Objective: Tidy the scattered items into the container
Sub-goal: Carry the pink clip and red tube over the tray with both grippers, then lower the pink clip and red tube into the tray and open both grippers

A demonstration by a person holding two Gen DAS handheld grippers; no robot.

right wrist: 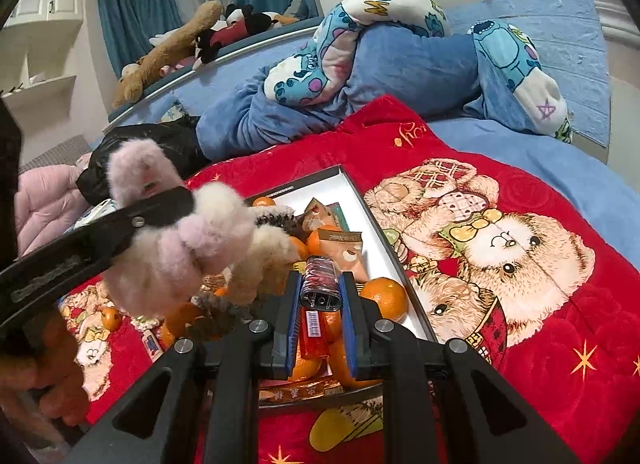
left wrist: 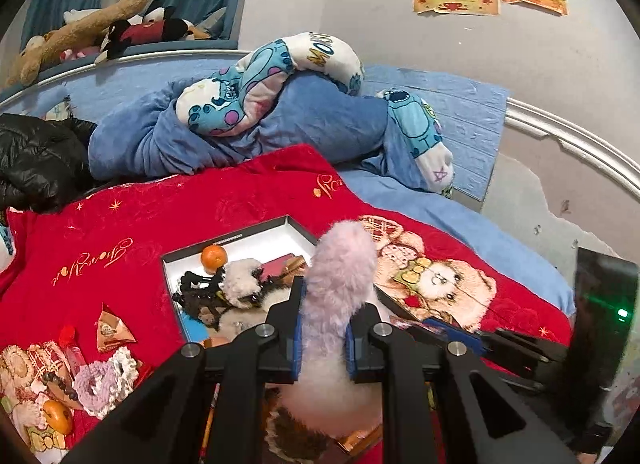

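A shallow white box with a dark rim (left wrist: 288, 224) (right wrist: 376, 220) lies on the red bear blanket and holds tangerines (right wrist: 383, 296), snack packets, a black hair claw (left wrist: 200, 292) and fluffy items. My left gripper (left wrist: 323, 304) is shut on a fluffy pink-and-white plush piece (left wrist: 340, 272) above the box; it also shows in the right wrist view (right wrist: 176, 240). My right gripper (right wrist: 320, 296) is shut on a red lighter (right wrist: 318, 296) held over the box.
Loose on the blanket left of the box lie a triangular snack packet (left wrist: 114, 330), a pink scrunchie (left wrist: 102, 382), a small red bottle (left wrist: 72, 346), dark beads and a tangerine (left wrist: 58, 416). Blue bedding, a printed plush pillow and a black jacket (left wrist: 36, 160) lie behind.
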